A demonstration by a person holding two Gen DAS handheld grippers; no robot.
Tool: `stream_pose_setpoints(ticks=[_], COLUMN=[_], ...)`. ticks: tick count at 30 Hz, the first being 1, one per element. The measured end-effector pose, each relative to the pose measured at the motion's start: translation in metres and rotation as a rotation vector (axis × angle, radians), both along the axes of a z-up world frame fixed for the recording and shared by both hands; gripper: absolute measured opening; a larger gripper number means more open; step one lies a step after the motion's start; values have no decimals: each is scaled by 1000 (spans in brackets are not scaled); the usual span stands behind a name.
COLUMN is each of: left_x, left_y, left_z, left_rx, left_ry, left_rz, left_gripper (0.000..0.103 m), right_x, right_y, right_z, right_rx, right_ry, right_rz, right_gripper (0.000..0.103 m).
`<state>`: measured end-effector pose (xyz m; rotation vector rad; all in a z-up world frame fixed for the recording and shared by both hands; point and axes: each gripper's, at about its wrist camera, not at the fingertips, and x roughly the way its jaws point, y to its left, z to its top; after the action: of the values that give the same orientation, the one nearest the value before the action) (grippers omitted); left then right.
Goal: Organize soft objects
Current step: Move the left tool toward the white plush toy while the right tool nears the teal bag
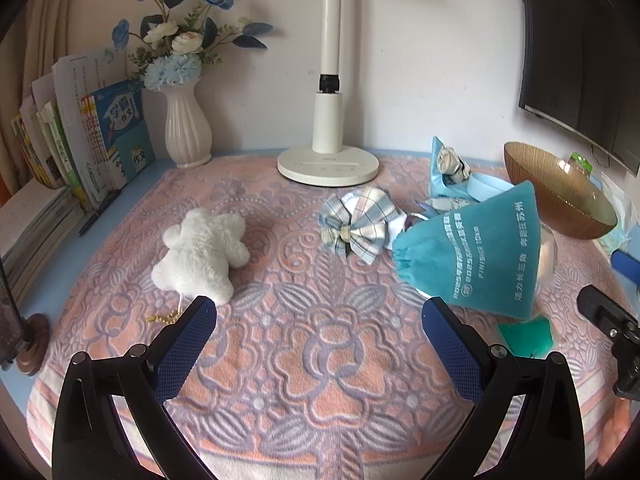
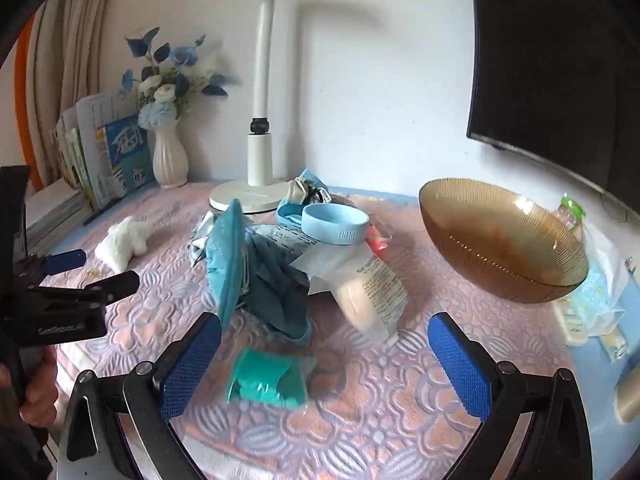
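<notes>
Desk covered by a pink and lilac embossed floral towel (image 1: 304,344), seen from two handheld grippers angled down toward it. Left gripper (image 1: 318,312): blue textured pads spread wide, nothing between them, poised over bare towel. Right gripper (image 2: 324,328): pads likewise spread wide and empty, framing a small crumpled teal cloth bundle (image 2: 266,378) lying just ahead, probably the first pick.

Soft things scattered across the towel: a fluffy white plush toy (image 1: 202,256) with a gold bead chain at left, close beyond the left gripper's left pad; a blue-and-cream plaid fabric bow (image 1: 358,228) in the middle; a teal drawstring felt pouch with white print (image 1: 476,256) at right, propped up on other items. Behind it a pale blue silicone band (image 2: 334,224) and printed white plastic packets (image 2: 372,284).

Ribbed amber glass bowl (image 2: 500,236) at far right, tilted, open and empty, likely the collecting place. Sorting seemingly not yet begun.
</notes>
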<state>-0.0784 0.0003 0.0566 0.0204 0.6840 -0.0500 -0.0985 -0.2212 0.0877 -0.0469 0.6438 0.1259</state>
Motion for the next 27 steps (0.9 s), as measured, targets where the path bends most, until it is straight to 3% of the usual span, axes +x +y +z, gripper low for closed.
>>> stream_pose_setpoints(ticks=[4, 6, 15, 27], left_x=[6, 10, 4, 6], left_y=[7, 7, 2, 5], left_z=[-23, -22, -25, -24], left_rx=[-18, -25, 1, -50], left_ry=[35, 52, 21, 30], left_rz=[19, 15, -9, -13], left_gripper=[102, 102, 102, 102], right_x=[8, 6, 7, 6], right_y=[-4, -6, 10, 13], right_z=[-17, -18, -23, -26], right_rx=[54, 65, -14, -47], right_ry=[64, 48, 53, 41], right_rz=[-23, -14, 8, 3], right_gripper=[103, 103, 103, 103])
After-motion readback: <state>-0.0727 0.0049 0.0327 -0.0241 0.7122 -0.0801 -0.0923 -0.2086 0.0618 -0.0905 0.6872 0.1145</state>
